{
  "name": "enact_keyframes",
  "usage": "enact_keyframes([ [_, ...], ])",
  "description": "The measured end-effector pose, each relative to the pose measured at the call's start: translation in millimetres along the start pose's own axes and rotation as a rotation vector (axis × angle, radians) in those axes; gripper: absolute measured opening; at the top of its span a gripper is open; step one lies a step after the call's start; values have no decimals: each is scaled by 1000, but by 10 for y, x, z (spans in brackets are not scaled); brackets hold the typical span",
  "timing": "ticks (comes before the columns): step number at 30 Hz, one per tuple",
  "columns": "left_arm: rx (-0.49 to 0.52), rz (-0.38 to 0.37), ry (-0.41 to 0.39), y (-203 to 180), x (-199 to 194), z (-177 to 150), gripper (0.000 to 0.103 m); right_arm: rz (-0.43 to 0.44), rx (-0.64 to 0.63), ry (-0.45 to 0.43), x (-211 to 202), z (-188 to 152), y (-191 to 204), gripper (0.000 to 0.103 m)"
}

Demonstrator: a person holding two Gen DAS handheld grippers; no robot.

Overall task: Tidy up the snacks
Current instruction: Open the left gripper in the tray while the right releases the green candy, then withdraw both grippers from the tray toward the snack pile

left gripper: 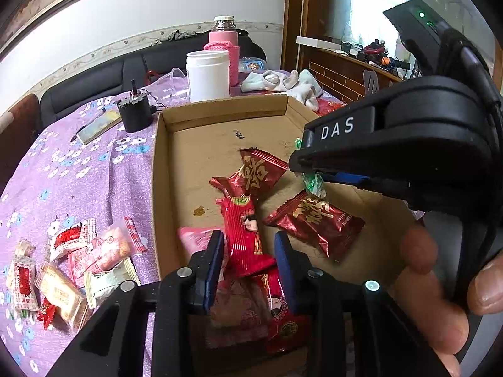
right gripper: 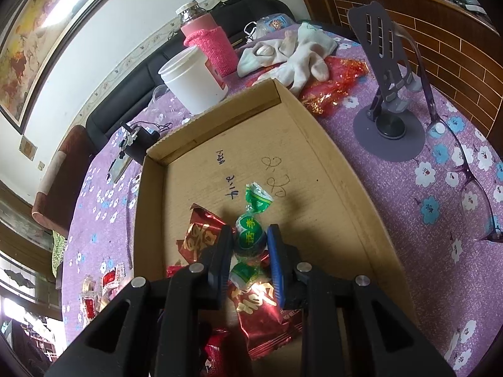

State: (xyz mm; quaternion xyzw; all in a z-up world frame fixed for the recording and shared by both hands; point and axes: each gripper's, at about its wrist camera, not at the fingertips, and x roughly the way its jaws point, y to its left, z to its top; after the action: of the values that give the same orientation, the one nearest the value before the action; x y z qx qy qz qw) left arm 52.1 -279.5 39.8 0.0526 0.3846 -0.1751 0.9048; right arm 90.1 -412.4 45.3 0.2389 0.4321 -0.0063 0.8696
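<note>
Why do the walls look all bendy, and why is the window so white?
Left wrist view: the fisheye lens curves the wall border, and daylight washes the window white. Right wrist view: the picture frame bows, and glare shines on the red foil packet.

Left wrist: close, angled down into cardboard tray point(left gripper: 160, 188) from its near edge.
Right wrist: close, angled down likewise.
Shared: tray point(right gripper: 345, 169), white jar point(left gripper: 207, 75).

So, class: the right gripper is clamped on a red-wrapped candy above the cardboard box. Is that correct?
Not quite. The right gripper is clamped on a green-wrapped candy, not a red one; the right wrist view shows it above the cardboard box.
</note>
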Motion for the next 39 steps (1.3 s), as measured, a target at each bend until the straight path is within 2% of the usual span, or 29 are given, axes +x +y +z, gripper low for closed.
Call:
enact_keyframes([
  [8,3,14,-18,23,-38,13,44,-4,-5,-17,-40,-5,18,22],
  [20,12,31,-58,43,-189,41,45,-4,-26,-58,-144,-16,73,25],
  [26,4,37,-84,117,-381,19,45,43,-56,-96,-232,-47,174,25],
  [33,-22,64,-108,386,-665,-73,46,84,-140,-122,-281,-147,430,25],
  [39,-83,96,-115,800,-916,-234,46,124,-259,-138,-320,-333,760,25],
])
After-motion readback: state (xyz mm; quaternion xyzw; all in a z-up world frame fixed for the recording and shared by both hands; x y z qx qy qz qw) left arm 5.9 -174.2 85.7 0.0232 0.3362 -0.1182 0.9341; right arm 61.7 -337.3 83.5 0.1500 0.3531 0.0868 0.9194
